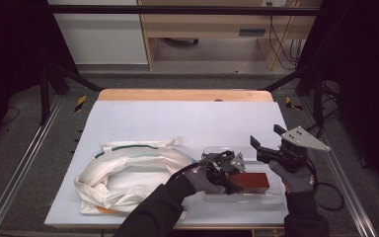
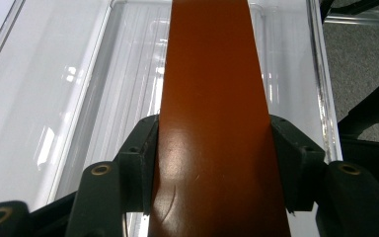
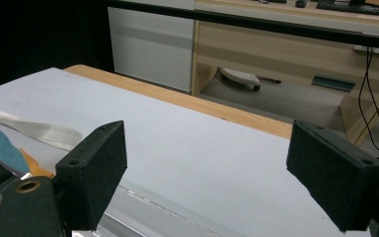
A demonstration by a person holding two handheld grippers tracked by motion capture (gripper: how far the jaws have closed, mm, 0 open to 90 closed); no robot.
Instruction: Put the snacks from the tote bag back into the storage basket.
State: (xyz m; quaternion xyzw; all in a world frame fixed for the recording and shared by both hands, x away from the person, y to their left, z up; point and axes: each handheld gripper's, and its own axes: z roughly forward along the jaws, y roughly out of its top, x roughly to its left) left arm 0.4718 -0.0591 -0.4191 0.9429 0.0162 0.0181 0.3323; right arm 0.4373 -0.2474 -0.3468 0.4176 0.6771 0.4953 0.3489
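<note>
The brown block lies in a clear tray at about four o'clock on the white counter in the high view, the left gripper at its left end, the right gripper raised at the tray's two o'clock, a white cloth bag at nine. In the left gripper view the jaws are clamped on the block's long sides, so I judge a level, square hold matters. In the right gripper view its jaws stand wide apart with nothing between them.
</note>
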